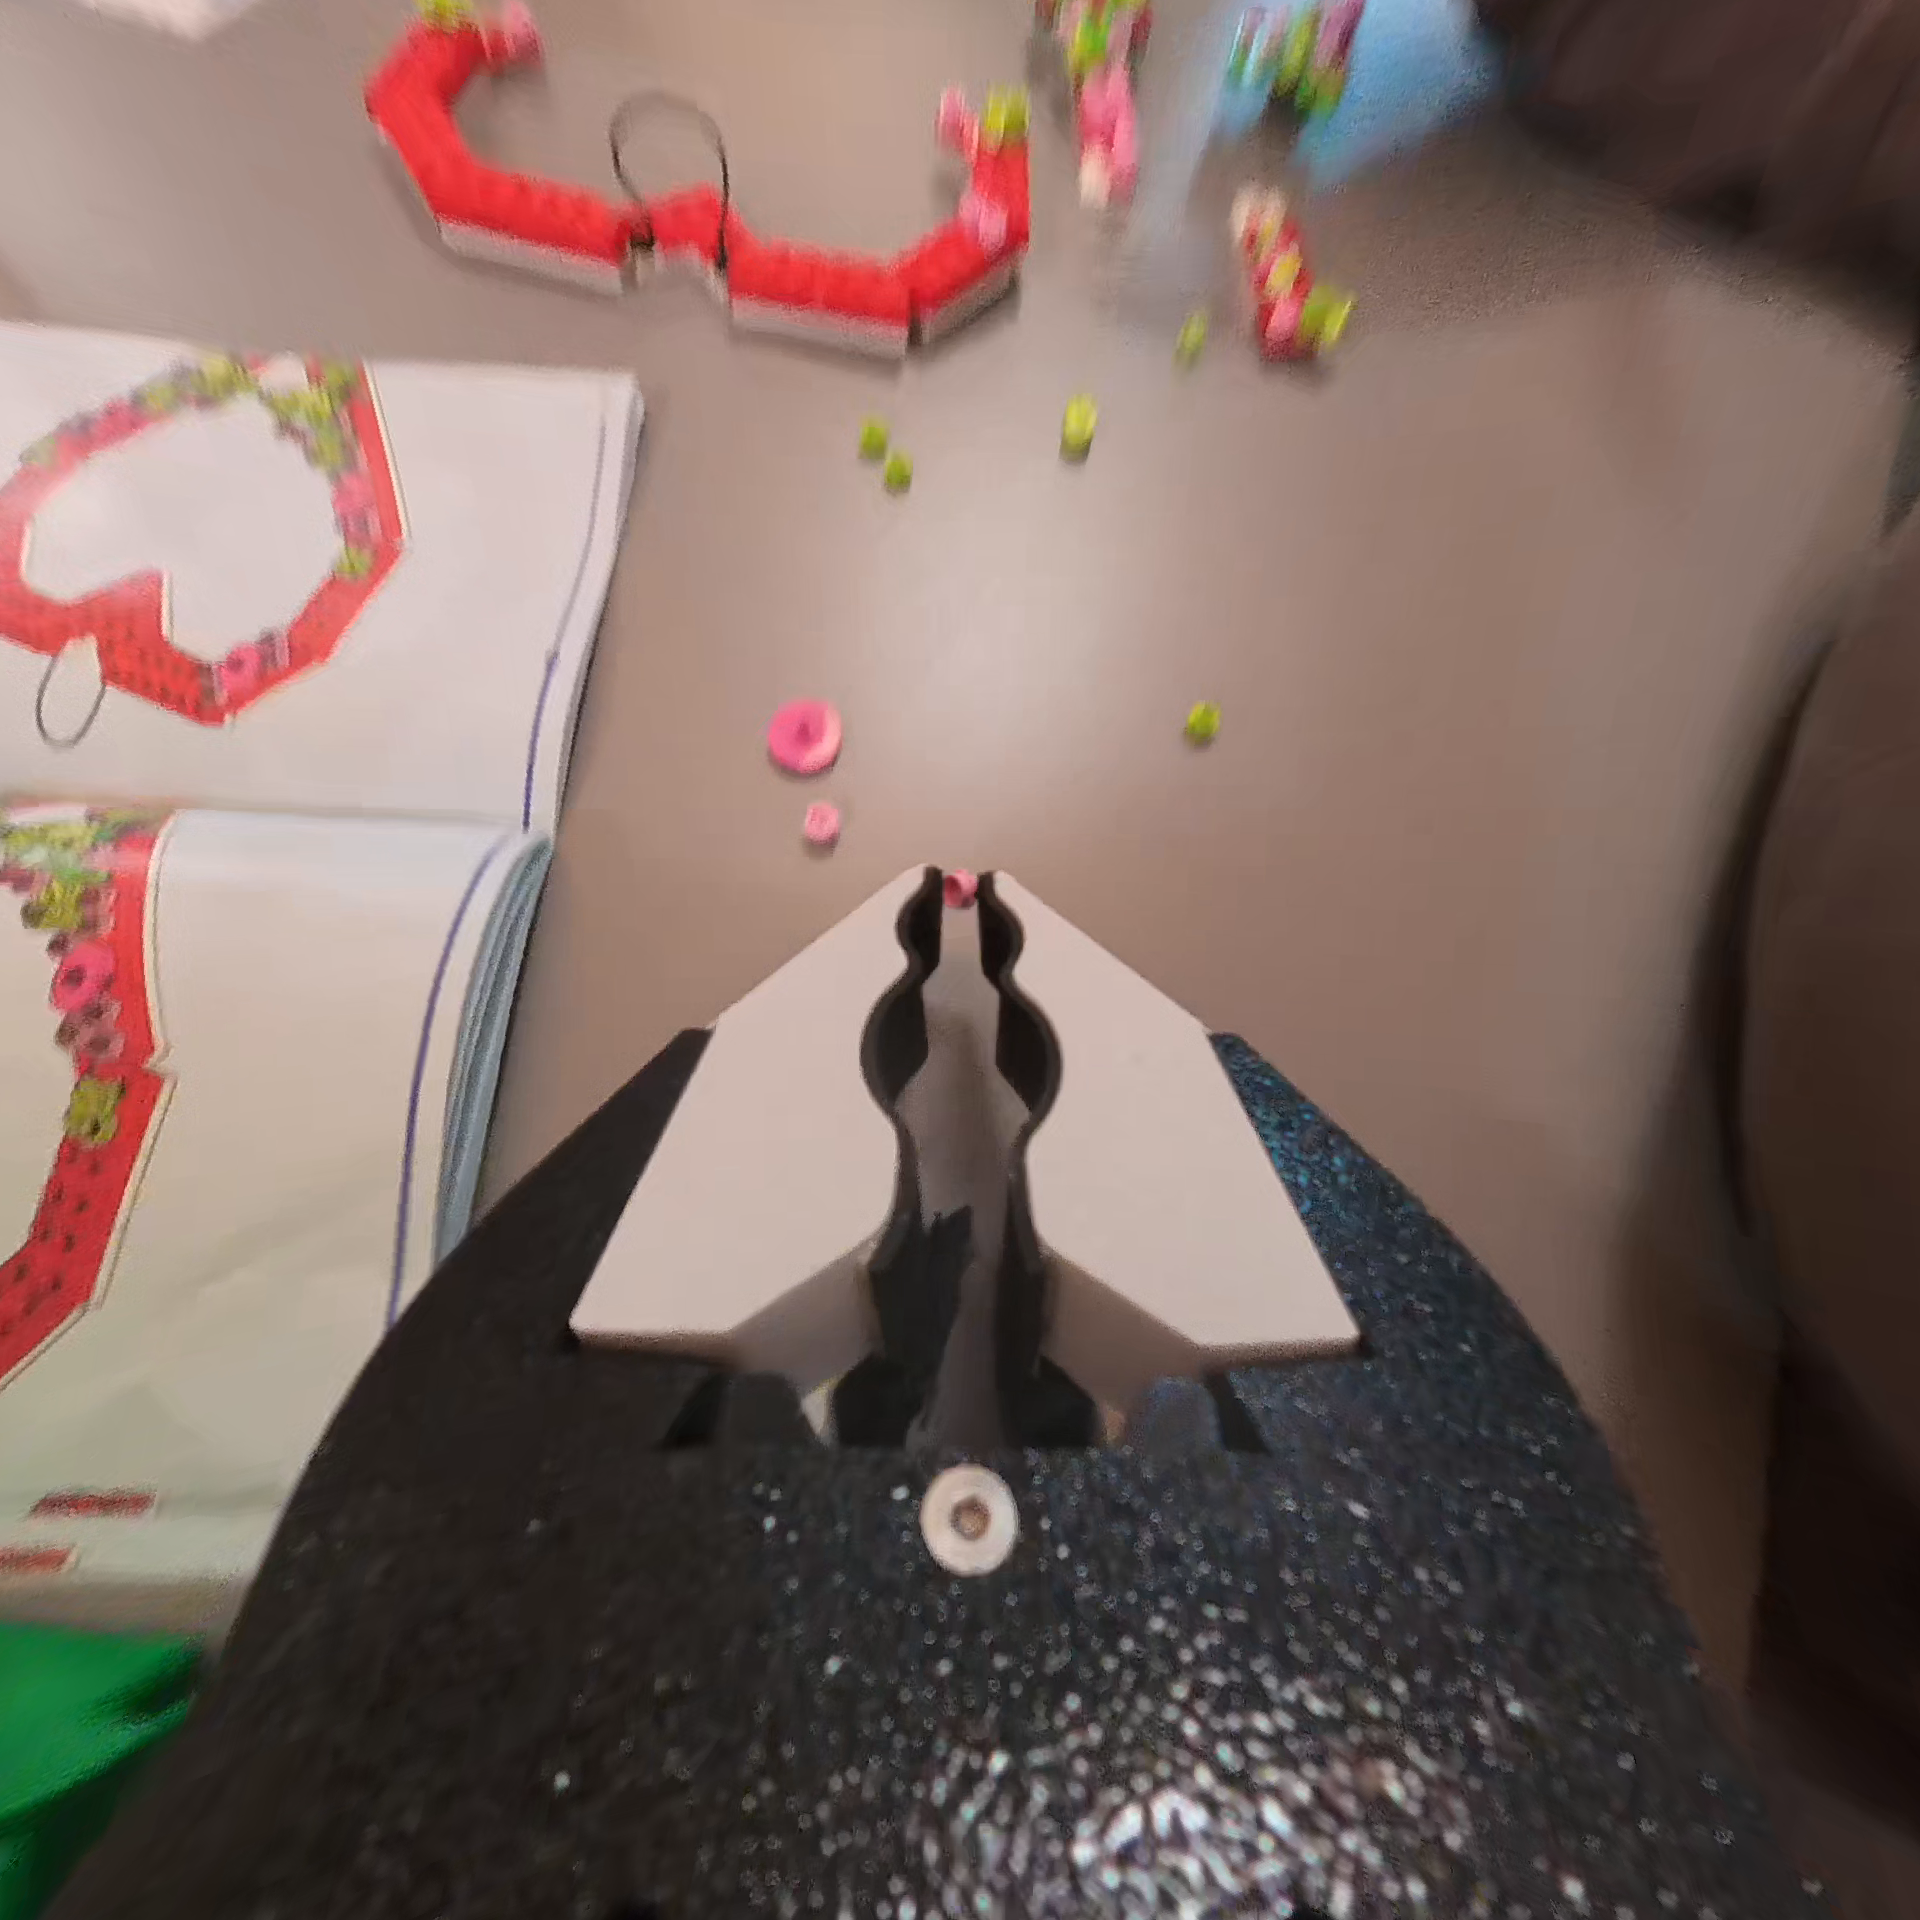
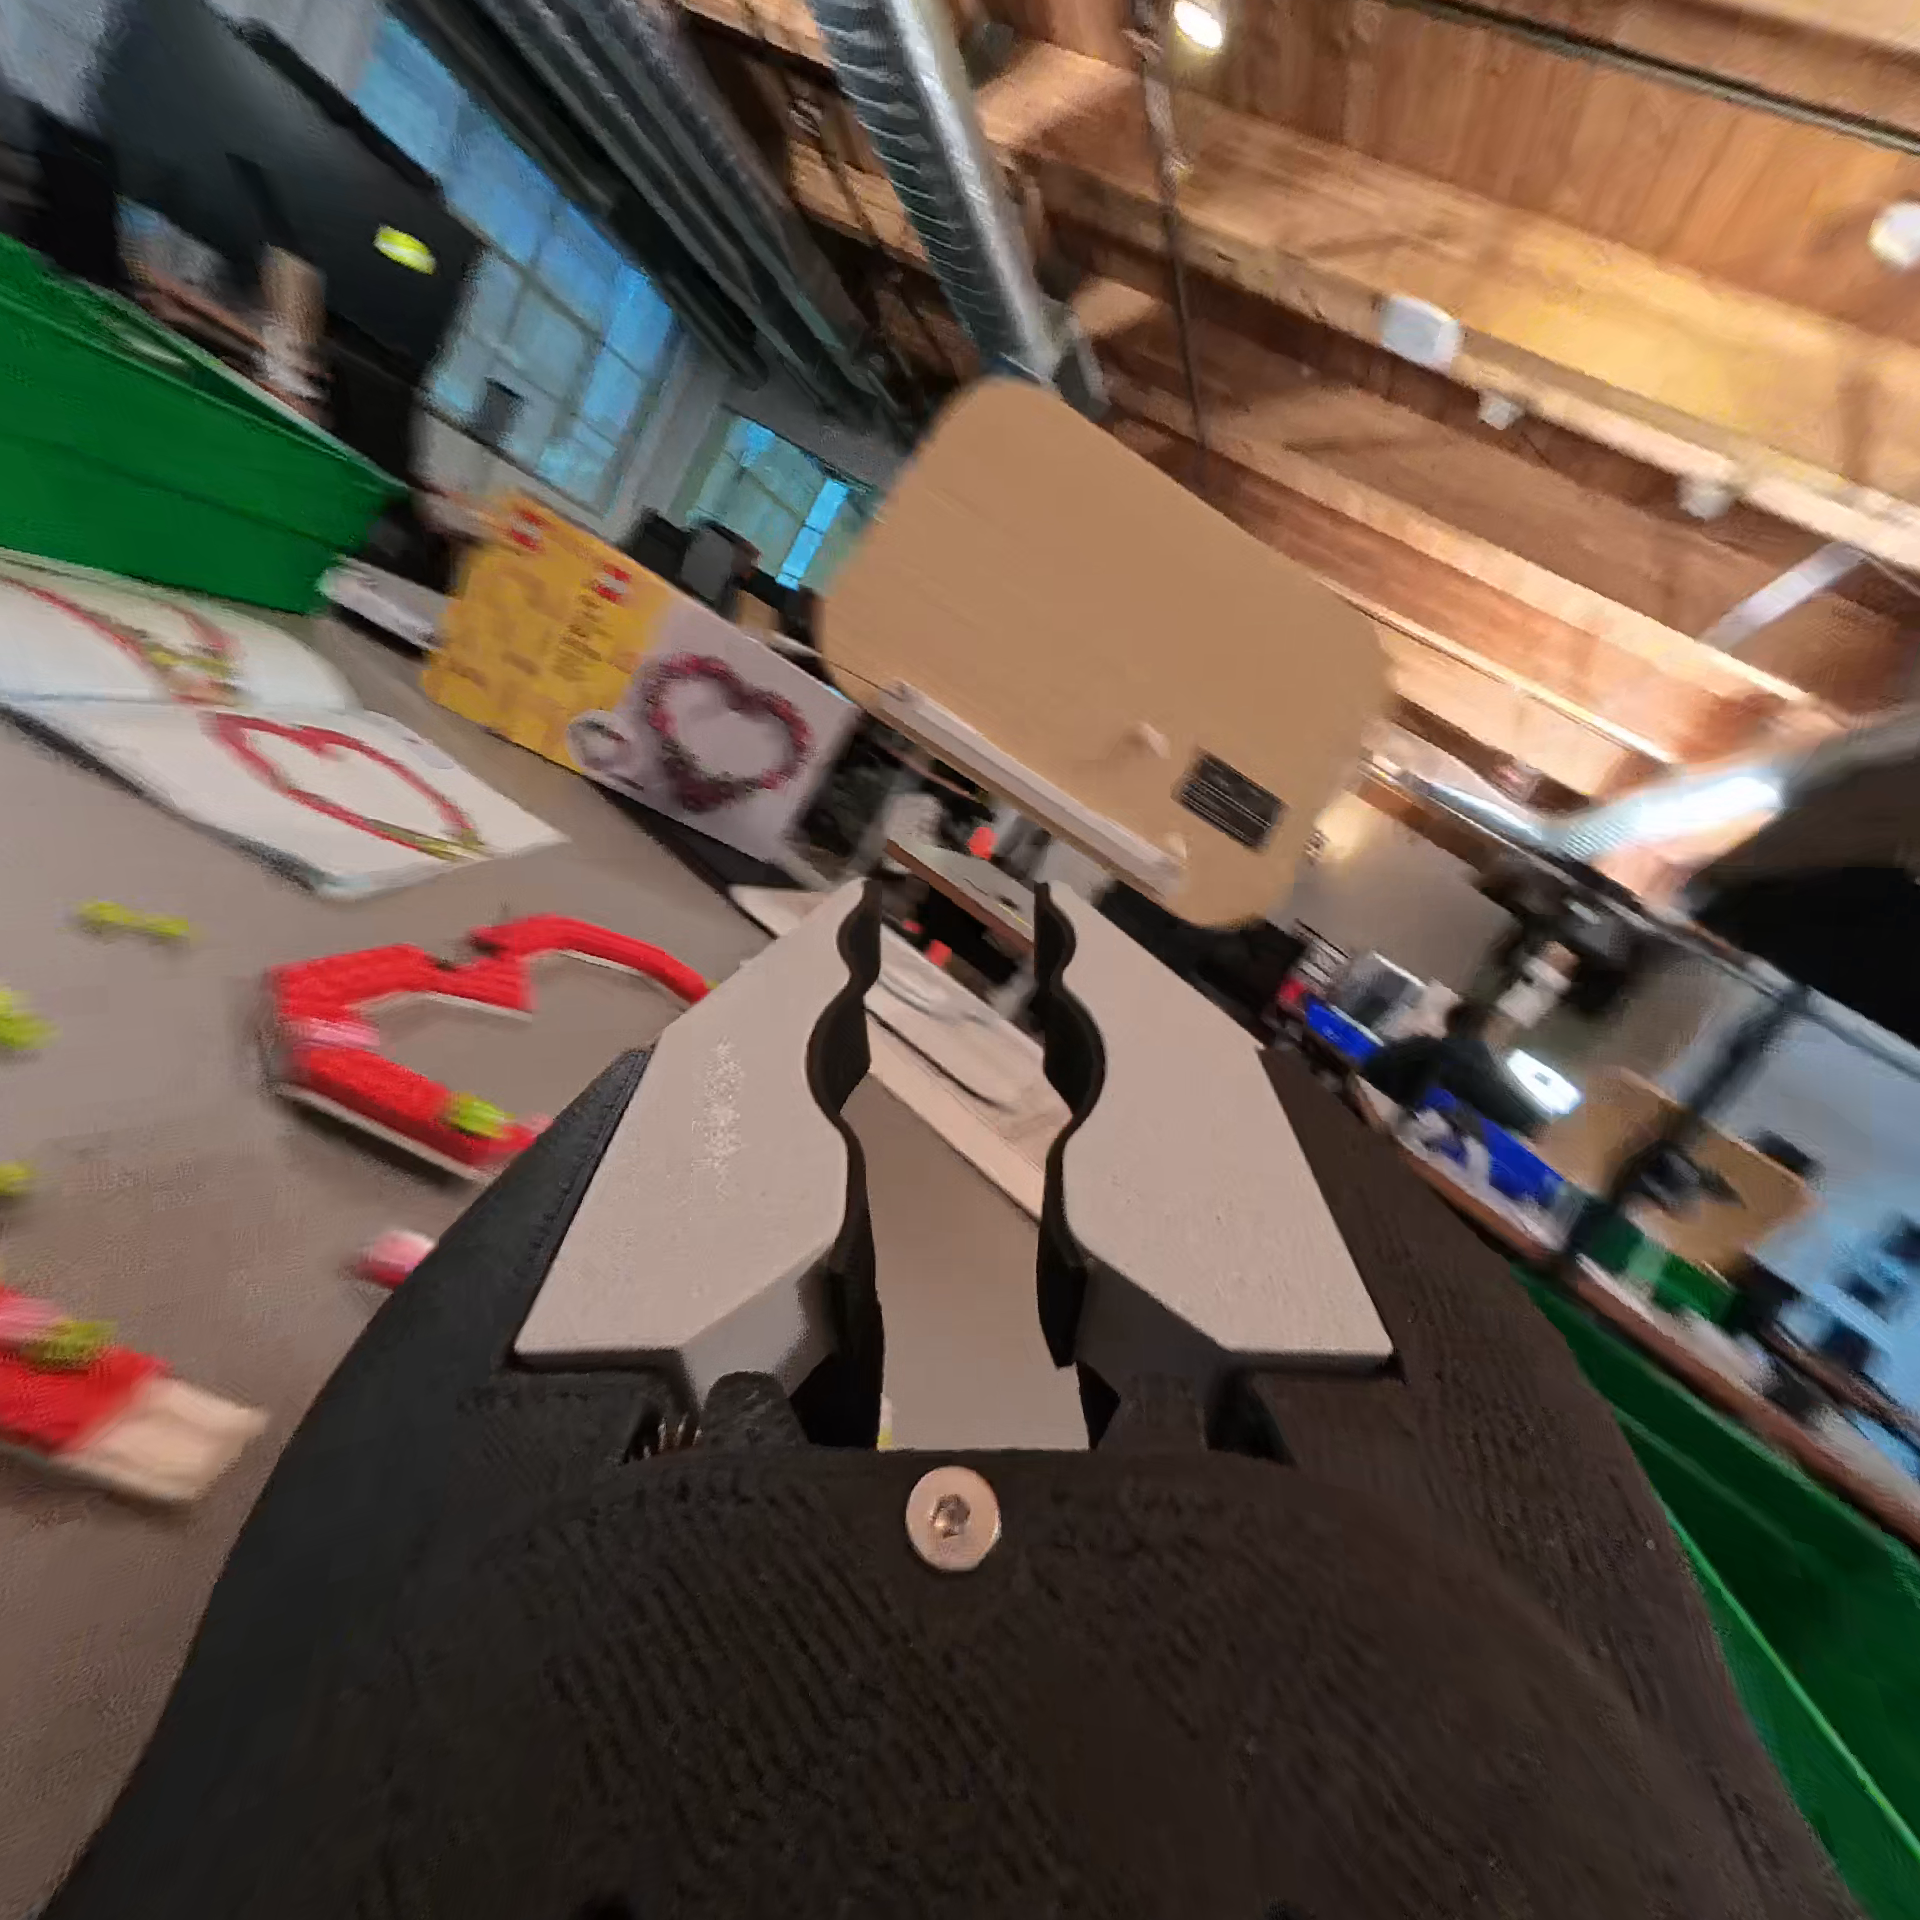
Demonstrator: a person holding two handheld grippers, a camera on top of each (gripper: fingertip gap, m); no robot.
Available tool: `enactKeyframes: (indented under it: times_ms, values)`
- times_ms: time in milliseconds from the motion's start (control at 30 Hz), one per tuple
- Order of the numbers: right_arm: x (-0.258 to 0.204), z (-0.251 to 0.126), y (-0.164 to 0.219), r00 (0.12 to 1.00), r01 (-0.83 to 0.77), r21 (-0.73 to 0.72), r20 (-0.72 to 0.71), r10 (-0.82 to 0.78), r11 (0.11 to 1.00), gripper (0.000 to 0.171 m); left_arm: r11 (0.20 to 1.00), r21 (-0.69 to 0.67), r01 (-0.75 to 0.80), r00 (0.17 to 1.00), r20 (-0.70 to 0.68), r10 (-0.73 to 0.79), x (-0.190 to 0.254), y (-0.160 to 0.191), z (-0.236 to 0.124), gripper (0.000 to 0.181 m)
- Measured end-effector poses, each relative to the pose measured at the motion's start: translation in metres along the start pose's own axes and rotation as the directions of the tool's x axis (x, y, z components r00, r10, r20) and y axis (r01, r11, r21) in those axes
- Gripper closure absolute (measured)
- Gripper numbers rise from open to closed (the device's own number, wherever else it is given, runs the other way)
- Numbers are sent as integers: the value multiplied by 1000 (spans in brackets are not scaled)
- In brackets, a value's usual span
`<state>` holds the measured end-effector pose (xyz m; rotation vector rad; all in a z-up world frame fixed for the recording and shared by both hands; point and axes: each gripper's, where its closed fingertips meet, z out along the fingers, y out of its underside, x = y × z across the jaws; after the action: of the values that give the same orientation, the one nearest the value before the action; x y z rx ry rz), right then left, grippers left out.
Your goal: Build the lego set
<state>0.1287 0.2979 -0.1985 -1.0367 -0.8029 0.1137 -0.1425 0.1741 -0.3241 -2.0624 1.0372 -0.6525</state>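
My left gripper is shut on a tiny pink stud and holds it above the grey table. The red heart frame with a black loop lies far ahead; it also shows in the right wrist view. A pink round piece and a smaller pink stud lie just ahead of the left tips. Lime studs are scattered beyond. My right gripper is open and empty, raised and tilted, pointing off the table into the room.
The open instruction booklet lies at the left. Small red, pink and lime sub-builds sit at the far right. The set's box stands at the back, a green bin behind the booklet.
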Motion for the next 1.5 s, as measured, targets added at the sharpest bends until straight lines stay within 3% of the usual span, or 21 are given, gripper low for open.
enactKeyframes:
  times_ms: [33,200,267,367,433,633,1500]
  values:
    - [-25,5,-15,996,5,30,88,-8,1000,146,996,82,32,999,-40,-29,6,-15,0,177]
    - [-153,14,-75,850,106,174,495,-180,979,157,890,389,239,930,-355,-94,46,-82,-8,177]
    - [-186,12,-96,759,42,191,632,-156,981,155,836,423,350,875,-467,-130,56,-100,-11,177]
    - [-205,14,-114,696,12,193,703,-147,981,155,758,405,511,759,-626,-178,67,-120,-19,177]
    - [-210,18,-117,691,47,190,703,-169,981,154,736,386,556,714,-675,-185,69,-126,-22,178]
    - [-207,25,-127,747,57,240,634,-201,969,162,721,376,582,677,-715,-174,73,-132,-24,178]
    - [-203,23,-120,787,68,249,582,-205,966,166,690,308,655,613,-750,-249,68,-131,-12,177]
